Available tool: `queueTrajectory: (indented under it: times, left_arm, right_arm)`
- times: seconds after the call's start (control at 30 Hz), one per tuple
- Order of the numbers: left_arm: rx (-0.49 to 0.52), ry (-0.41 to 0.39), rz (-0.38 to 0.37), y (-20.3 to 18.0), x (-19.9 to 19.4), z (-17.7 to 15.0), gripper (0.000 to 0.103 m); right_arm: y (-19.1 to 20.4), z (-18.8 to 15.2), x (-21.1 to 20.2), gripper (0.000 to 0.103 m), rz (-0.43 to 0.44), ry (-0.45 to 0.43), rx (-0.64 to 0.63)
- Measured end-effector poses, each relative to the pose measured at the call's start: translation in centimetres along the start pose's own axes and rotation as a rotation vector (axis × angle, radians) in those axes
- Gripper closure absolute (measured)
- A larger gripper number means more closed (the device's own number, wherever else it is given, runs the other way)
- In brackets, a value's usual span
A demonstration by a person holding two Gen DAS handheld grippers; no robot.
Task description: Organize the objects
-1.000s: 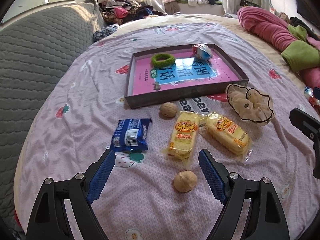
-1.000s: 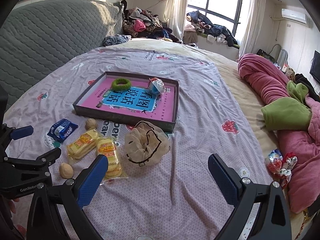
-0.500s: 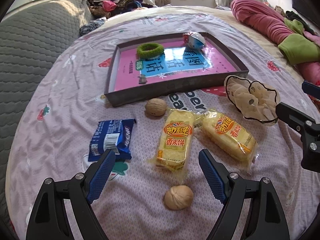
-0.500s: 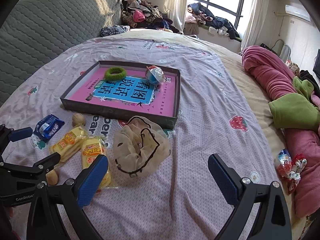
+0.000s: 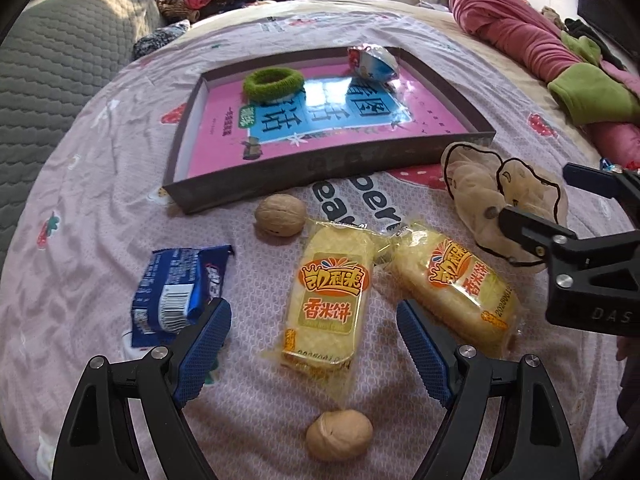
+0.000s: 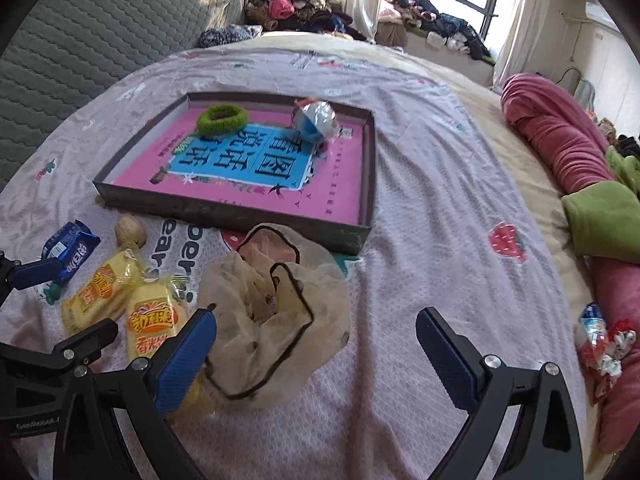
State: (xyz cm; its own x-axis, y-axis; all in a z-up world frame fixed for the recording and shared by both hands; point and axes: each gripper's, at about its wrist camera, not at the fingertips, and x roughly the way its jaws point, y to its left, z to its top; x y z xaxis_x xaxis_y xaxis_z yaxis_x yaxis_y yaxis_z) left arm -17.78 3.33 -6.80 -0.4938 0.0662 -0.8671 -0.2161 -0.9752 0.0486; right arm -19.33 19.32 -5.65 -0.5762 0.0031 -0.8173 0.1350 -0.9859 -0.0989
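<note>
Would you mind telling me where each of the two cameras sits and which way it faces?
Left wrist: on the left gripper, angled down at a yellow rice-cake pack between its open jaws; the right gripper intrudes at the right edge.
Right wrist: on the right gripper, angled down at the beige scrunchie; the left gripper shows at the left edge.
Both views share the tray and the bedsheet.

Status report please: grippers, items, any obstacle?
Left gripper open above rice cake. Right gripper open near scrunchie. Tray beyond; nothing blocking.
</note>
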Motion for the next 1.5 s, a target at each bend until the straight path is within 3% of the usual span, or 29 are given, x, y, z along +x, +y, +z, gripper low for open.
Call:
queueTrajectory:
  times: [0.17,0.23,0.33,0.53,0.67,1.07,1.5]
  left_arm:
    - [-0.013,0.025,-0.040,0.1,1.3,0.1,0.031]
    - [-0.018,0.031,-0.069,0.1,1.6,0.1,0.047]
    - [-0.032,0.026,-0.096,0.4,1.7,0.3,0.057]
    - [-0.067,0.016,-0.135,1.3,1.8,0.6,0.062]
    - [-0.059,0.009,-0.122,1.1,1.6,0.5,0.062]
    - [-0.070,-0.028,-0.115,1.4,-0.6,0.8,0.062]
    - [-0.075,-0.108,-0.089,2.0,-5.9,0.9,0.062]
  right_arm:
    - [0.3,0.2,2.1,0.007,0.048,0.040,0.009]
    - [0.0,0.2,2.6,0.030,0.076,0.047,0.032]
    - [-0.2,0.0,2.8,0.046,0.115,0.044,0.053]
    - [0.0,0.1,1.5,0.076,0.129,0.003,0.039]
    - [0.2,0.2,0.6,0.081,0.138,-0.019,0.030]
    - [0.8,0.5,-1.9,0.082,0.163,-0.065,0.020]
    - [1.8,1.0,-6.5,0.082,0.161,-0.128,-0.010]
